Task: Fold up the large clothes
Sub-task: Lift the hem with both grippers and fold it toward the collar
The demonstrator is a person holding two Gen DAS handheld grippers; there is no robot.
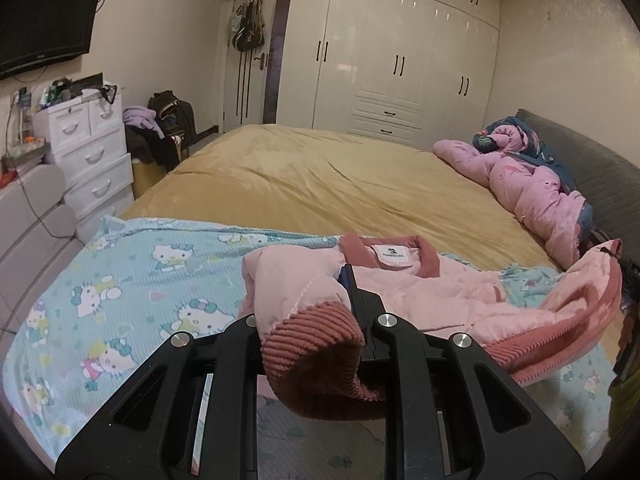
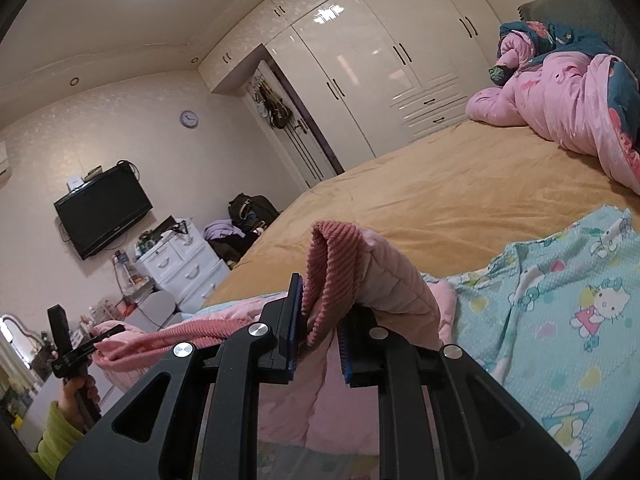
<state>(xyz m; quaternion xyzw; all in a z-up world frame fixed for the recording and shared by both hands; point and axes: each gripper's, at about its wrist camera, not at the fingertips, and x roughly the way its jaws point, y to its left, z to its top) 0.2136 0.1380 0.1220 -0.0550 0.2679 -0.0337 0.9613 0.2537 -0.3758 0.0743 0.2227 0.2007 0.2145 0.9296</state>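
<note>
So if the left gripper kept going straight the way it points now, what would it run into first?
The left gripper, shut on a ribbed sleeve cuff, points across the pink jacket. It would probably meet the jacket's body near the collar label, then the yellow bedspread; depth is unclear.

The jacket (image 1: 424, 284) lies on the blanket (image 1: 132, 280), bed (image 1: 320, 176) behind, quilt (image 1: 532, 184) far right.

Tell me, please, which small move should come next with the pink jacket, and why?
Probably carry both cuffs inward and lay the sleeves across the jacket's body. The left tongs and right tongs each pinch a ribbed cuff of the pink jacket, which lies collar-up on the cartoon-cat blanket, sleeves not yet folded.
</note>
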